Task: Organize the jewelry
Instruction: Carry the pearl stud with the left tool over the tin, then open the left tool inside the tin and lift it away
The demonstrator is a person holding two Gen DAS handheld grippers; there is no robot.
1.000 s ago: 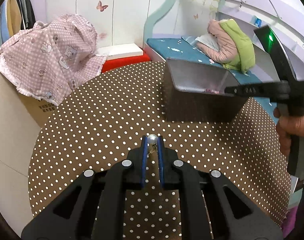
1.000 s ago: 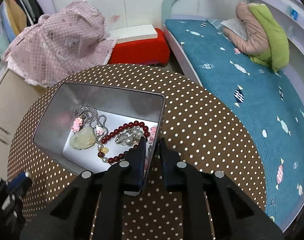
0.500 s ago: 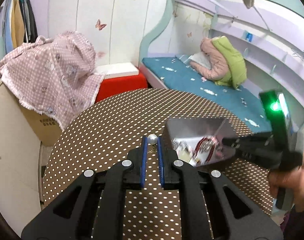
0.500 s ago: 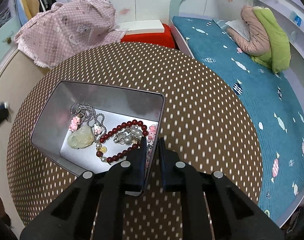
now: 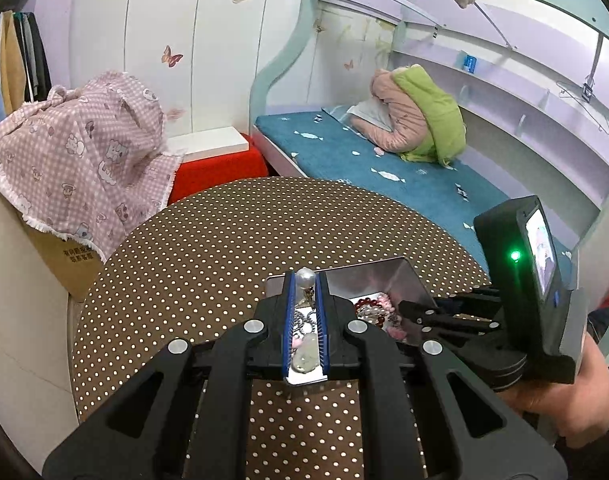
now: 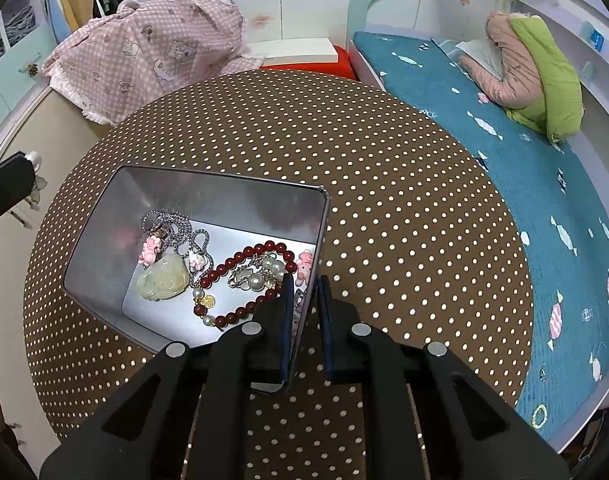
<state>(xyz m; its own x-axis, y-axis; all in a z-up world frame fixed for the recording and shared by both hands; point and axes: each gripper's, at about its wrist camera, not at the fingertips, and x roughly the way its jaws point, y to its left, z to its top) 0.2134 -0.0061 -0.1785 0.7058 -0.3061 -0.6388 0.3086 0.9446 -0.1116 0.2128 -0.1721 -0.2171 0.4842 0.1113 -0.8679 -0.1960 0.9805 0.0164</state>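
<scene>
A small pearl piece with a gold dangle (image 5: 305, 277) is pinched at the tips of my left gripper (image 5: 306, 283), which is shut on it above the silver tin (image 5: 400, 276). In the right wrist view my right gripper (image 6: 305, 280) is shut on the right wall of the tin (image 6: 208, 196). Inside the tin lie a red bead bracelet (image 6: 240, 256), a pale jade pendant (image 6: 162, 278), a silver chain (image 6: 164, 220), pink charms and pearls. The left gripper (image 6: 8, 184) shows at that view's left edge. The right gripper (image 5: 408, 308) is held by a hand (image 5: 564, 400).
The round brown table with white dots (image 6: 384, 200) lies under both grippers. A bed with a teal cover (image 6: 544, 184) runs along its right. Behind are a pink checked cloth over a box (image 6: 152, 52) and a red stool (image 5: 220, 168).
The right gripper has brought the tin across the table to the left gripper. The left gripper has risen with the pearl piece and now hangs over the tin.
</scene>
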